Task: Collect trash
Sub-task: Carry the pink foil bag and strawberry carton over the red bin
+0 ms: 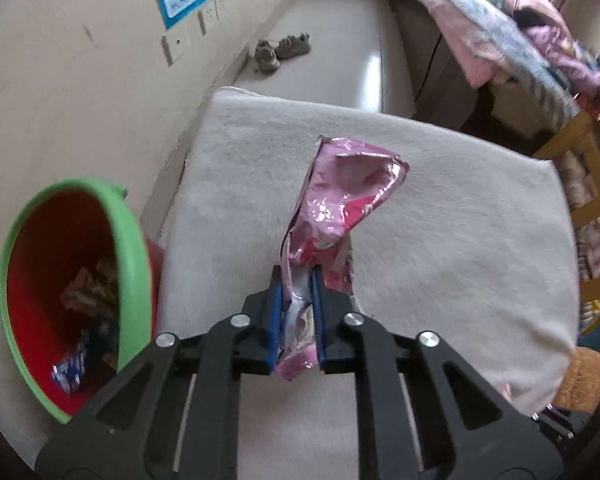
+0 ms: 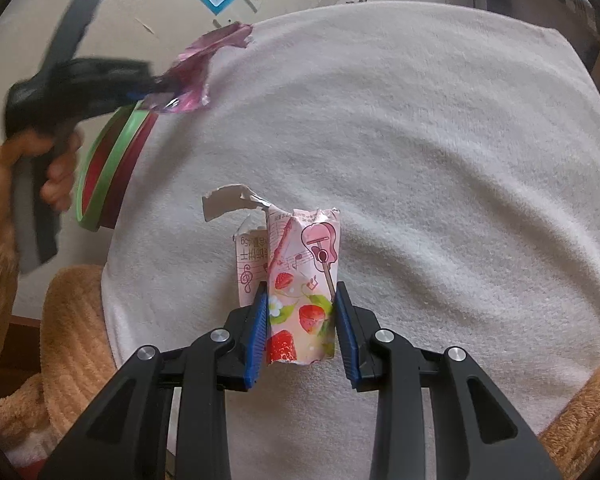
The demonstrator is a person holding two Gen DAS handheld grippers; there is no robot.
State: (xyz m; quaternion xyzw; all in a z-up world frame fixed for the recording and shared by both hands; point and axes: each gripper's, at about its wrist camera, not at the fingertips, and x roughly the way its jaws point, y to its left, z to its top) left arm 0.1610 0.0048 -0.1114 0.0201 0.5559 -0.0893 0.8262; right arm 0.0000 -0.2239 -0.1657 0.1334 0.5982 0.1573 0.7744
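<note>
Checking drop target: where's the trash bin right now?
The red bin with green rim sits on the floor off the left edge of the white blanket, lower left in the left wrist view, left of the left gripper pinching the pink wrapper.

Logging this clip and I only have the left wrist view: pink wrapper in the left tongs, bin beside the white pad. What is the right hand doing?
Observer: The right tongs are shut on a strawberry carton.
Operator: Is that carton whole?
Observer: No, its top is torn open, with a ragged flap sticking up.
Operator: From that side, where are my left tongs relative to the bin?
Observer: The left tongs hold the wrapper just above the bin rim, at the pad edge.
</note>
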